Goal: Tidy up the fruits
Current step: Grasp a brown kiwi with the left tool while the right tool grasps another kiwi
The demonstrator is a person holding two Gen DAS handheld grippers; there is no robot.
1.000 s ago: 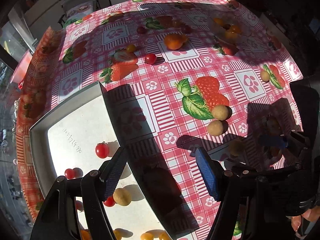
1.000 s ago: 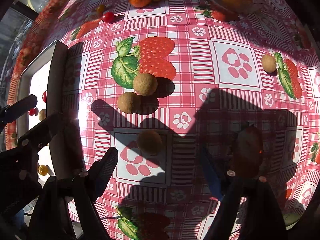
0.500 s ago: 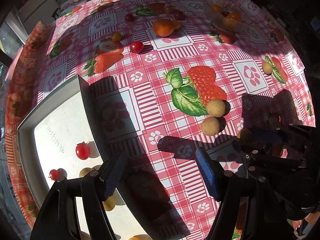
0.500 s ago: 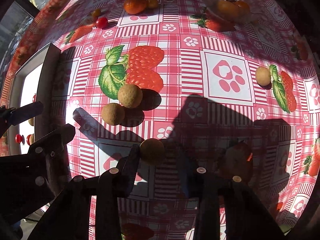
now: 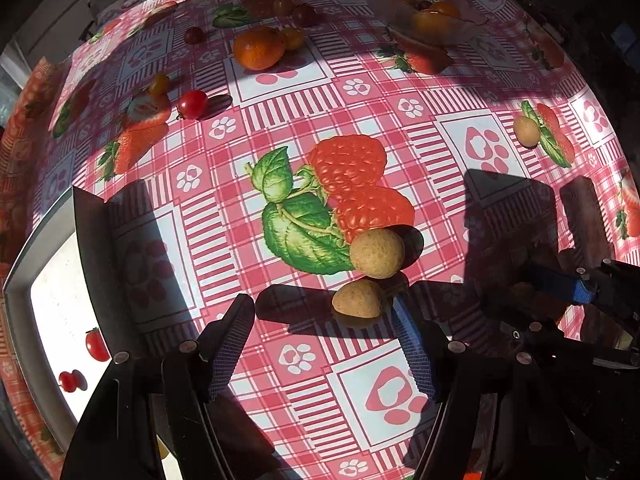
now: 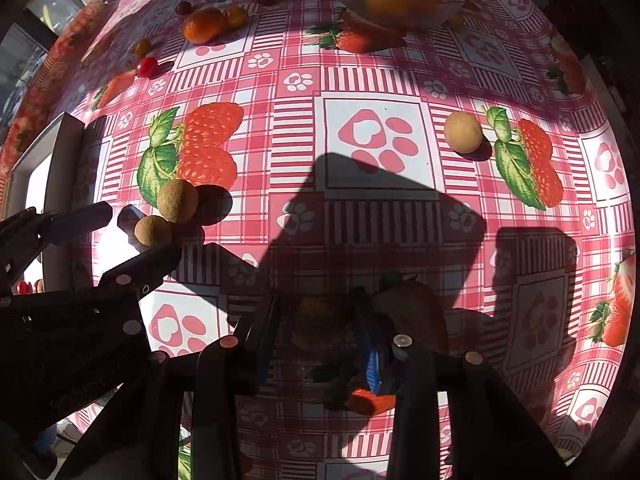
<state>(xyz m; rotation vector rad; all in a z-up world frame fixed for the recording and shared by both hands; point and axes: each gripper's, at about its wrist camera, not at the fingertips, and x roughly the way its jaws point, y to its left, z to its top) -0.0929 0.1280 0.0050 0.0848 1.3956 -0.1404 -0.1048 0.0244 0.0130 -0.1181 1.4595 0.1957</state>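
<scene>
Sunlit strawberry-print tablecloth (image 5: 360, 92): the right gripper (image 6: 316, 320) has narrowed around a shadowed brown fruit (image 6: 320, 316), seemingly gripped; the left gripper (image 5: 324, 320), wide open and empty, has advanced until another brown fruit (image 5: 358, 298) sits just ahead between its tips

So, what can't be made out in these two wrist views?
- Fruit between the right tongs: deep shadow in the right wrist view hides its kind and whether it is gripped.
- White tray: cut off by the left wrist frame edge and covered by the left tongs.
- Glass bowl: contents cropped at the top.
</scene>
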